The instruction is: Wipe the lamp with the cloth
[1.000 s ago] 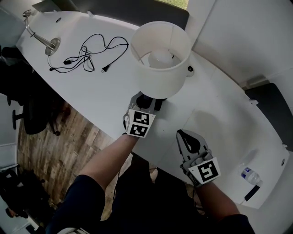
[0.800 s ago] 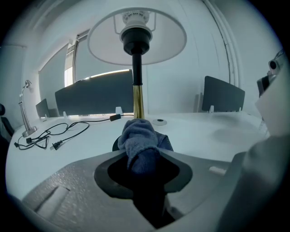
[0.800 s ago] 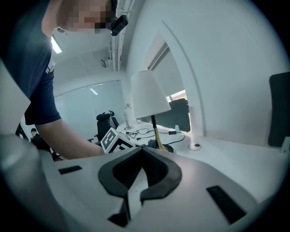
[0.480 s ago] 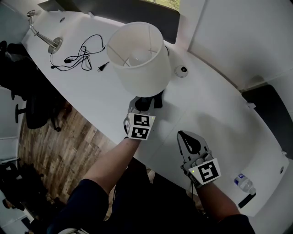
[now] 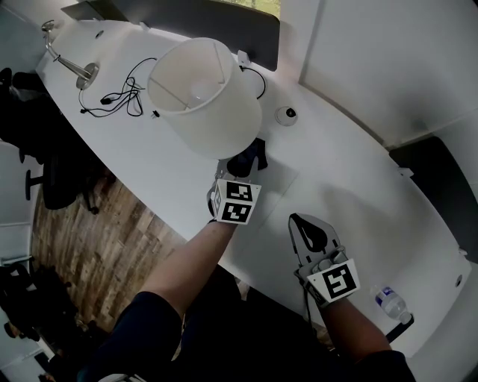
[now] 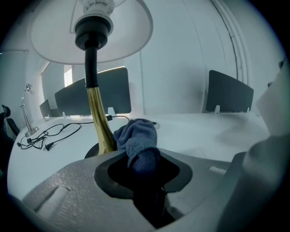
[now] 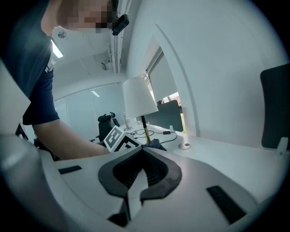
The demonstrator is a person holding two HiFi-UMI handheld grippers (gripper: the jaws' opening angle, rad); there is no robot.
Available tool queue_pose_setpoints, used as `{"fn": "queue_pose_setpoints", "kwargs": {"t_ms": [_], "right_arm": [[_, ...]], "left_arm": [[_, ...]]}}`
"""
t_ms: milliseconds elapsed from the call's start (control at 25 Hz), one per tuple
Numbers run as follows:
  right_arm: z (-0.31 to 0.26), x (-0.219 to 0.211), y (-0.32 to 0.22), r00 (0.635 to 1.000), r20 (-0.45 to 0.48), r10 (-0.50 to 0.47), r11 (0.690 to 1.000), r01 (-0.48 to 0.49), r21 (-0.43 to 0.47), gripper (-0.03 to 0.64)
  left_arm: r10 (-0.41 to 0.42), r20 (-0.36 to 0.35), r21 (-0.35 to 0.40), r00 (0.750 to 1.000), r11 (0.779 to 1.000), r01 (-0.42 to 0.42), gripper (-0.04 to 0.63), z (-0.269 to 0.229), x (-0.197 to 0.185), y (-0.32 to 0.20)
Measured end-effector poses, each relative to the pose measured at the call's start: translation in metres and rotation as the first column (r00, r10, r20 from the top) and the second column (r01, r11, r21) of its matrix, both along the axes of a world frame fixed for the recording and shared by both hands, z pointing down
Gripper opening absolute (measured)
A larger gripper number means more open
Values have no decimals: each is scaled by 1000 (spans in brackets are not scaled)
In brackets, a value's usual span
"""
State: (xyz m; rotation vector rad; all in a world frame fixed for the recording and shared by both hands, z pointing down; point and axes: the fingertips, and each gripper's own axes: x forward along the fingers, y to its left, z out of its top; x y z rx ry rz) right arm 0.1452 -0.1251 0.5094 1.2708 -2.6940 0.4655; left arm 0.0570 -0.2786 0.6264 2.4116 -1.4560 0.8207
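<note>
Clamping fuzzy blue cloth (image 6: 136, 138) tight, my left gripper (image 6: 146, 179) held bunched fabric against lamp's slim brass stem (image 6: 97, 122), near dark round base. Smooth white drum shade (image 5: 202, 93) tilted above. My right gripper (image 7: 142, 154): ribbed jaws together, empty, over glossy white table (image 5: 351, 194).

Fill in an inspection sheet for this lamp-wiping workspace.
Surface: white curved table.
Job's things: white-shaded lamp with brass stem; dark blue cloth beside that stem.
Clutter: small round white puck; clear plastic bottle; chrome stand.
Grippers: left tongs shut on the cloth; right tongs shut, empty.
Cables: loose black cord with plug.
Surroundings: wooden floor, black office chair, grey divider panel.
</note>
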Motion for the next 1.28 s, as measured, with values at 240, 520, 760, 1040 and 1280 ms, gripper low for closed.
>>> {"fn": "queue_pose_setpoints", "kwargs": {"t_ms": [240, 520, 760, 1040, 1280], "right_arm": [[5, 10, 6, 1000, 8, 6, 1000, -6, -23, 9], [4, -1, 11, 1000, 16, -10, 1000, 10, -13, 8], [-9, -24, 24, 999, 10, -32, 999, 32, 5, 9], [-18, -46, 46, 1000, -11, -28, 1000, 28, 3, 8], [-42, -70, 60, 1000, -21, -21, 999, 22, 29, 8]], "left_arm": [[-10, 1, -11, 1000, 1000, 10, 117, -1, 10, -12], [-21, -5, -13, 1000, 1000, 21, 117, -1, -10, 3], [-43, 0, -26, 999, 999, 43, 117, -1, -42, 22], [-51, 7, -34, 999, 998, 51, 117, -9, -78, 41], [-24, -22, -20, 999, 1000, 23, 117, -38, -101, 68]]}}
